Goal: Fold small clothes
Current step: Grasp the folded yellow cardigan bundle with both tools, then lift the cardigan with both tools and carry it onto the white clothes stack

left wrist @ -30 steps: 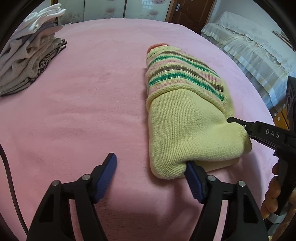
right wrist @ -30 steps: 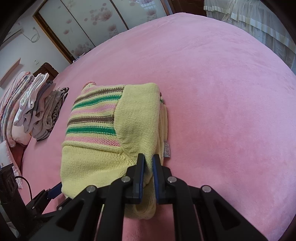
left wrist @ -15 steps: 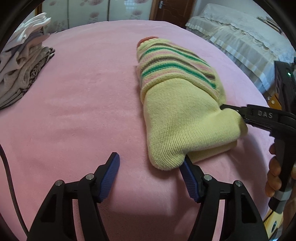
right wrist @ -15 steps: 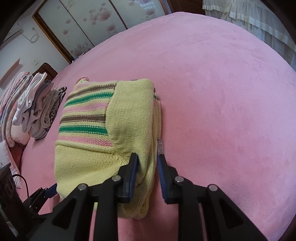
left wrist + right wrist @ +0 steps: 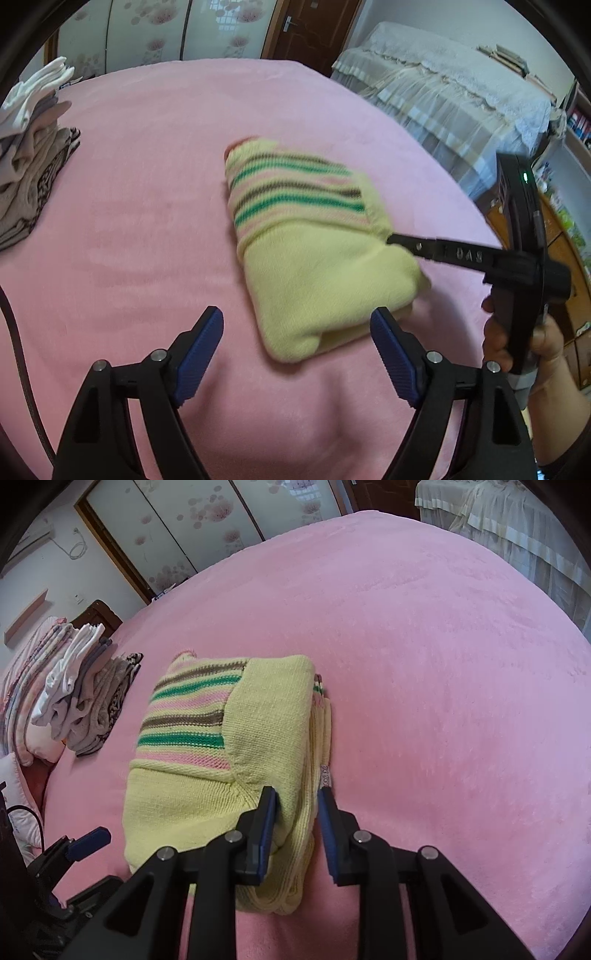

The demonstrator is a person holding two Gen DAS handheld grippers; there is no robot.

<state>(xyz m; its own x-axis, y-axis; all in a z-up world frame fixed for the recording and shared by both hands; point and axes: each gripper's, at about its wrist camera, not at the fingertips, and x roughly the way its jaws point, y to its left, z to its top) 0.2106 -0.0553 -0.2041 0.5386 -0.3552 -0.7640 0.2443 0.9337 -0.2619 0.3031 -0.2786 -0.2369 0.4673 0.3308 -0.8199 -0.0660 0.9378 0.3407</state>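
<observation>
Fold apparently finished: left tongs (image 5: 297,345) gape empty, right tongs (image 5: 295,821) have just loosened around the striped sweater's (image 5: 221,746) edge; next, withdraw cleanly.

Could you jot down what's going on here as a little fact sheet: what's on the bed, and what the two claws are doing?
surface: pink blanket
garment: yellow striped knit sweater, folded into a bundle
left claw: open, nothing between its pads, just short of the sweater's near end
right claw: jaws just opening, sweater's edge between the pads, right pad clear of it
elsewhere: stack of folded clothes beside the sweater
</observation>
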